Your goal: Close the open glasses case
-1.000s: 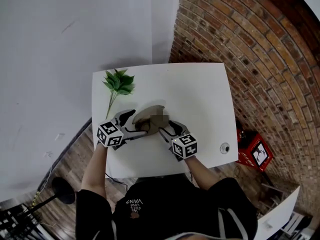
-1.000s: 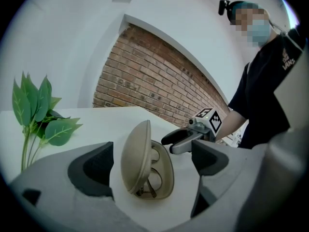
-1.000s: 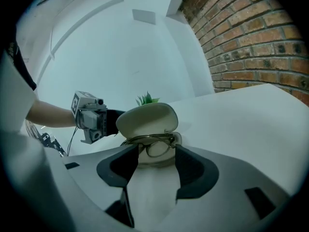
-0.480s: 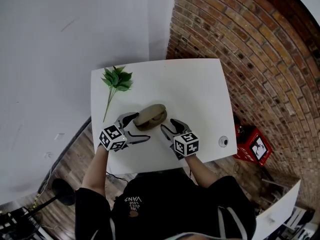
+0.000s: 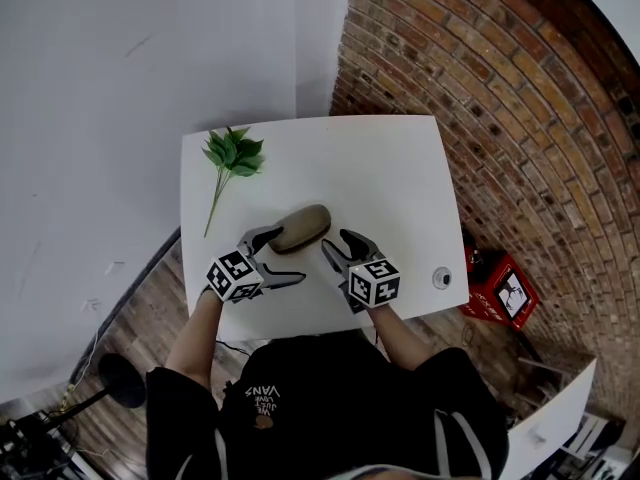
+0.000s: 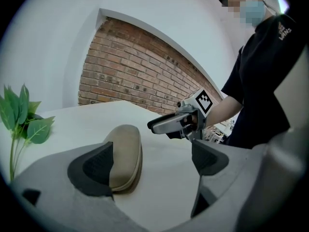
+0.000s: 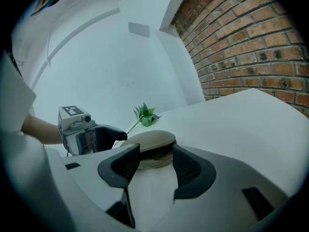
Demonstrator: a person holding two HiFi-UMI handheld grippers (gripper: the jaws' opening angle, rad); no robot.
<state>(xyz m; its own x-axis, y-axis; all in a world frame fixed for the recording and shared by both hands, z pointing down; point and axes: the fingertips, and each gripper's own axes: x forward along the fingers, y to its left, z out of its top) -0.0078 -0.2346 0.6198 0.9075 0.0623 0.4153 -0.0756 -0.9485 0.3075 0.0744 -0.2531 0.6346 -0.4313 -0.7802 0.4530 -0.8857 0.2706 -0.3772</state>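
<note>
As the glasses case (image 5: pixel 302 227) looks almost shut, the spread left claw (image 5: pixel 280 256) should brace it; the right claw (image 5: pixel 335 244), closing on nothing, should press its lid down.

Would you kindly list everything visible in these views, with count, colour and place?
table: one, white, centre
glasses case: one, tan, on table between the grippers
leafy sprig: one, green, table's far left corner
round fitting: one, grey, table's near right corner
box: one, red, floor right of table
brick wall: one, red-brown, right side
person: one, black shirt, table's near edge
left gripper: one, grey-black, jaws apart, left of case
right gripper: one, grey-black, jaws closing, nothing between them, right of case
</note>
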